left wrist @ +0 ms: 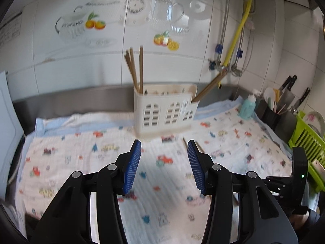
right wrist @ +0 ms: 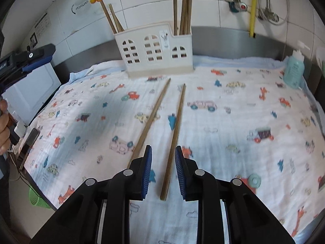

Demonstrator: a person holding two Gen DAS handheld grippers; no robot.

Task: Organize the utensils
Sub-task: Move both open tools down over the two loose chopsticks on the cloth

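Note:
A white plastic utensil holder (left wrist: 164, 111) (right wrist: 156, 50) stands at the back of a cloth printed with cars (right wrist: 233, 122). Brown chopsticks (right wrist: 184, 8) stick up from its right end and more chopsticks (right wrist: 112, 18) lean out of its left end. Two loose chopsticks lie on the cloth. My right gripper (right wrist: 163, 148) hovers low over them, open narrowly. The right chopstick (right wrist: 177, 113) runs up through its gap without touching the pads, while the left chopstick (right wrist: 154, 113) passes behind the left finger. My left gripper (left wrist: 164, 144) is open above the cloth with nothing between its fingers.
A teal soap bottle (right wrist: 294, 71) stands at the cloth's back right. A dark knife block (left wrist: 272, 113) and a green dish rack (left wrist: 306, 142) are at the right. A white appliance (right wrist: 30, 87) and a phone (right wrist: 30, 144) sit at the left edge, beside a hand (right wrist: 4, 122).

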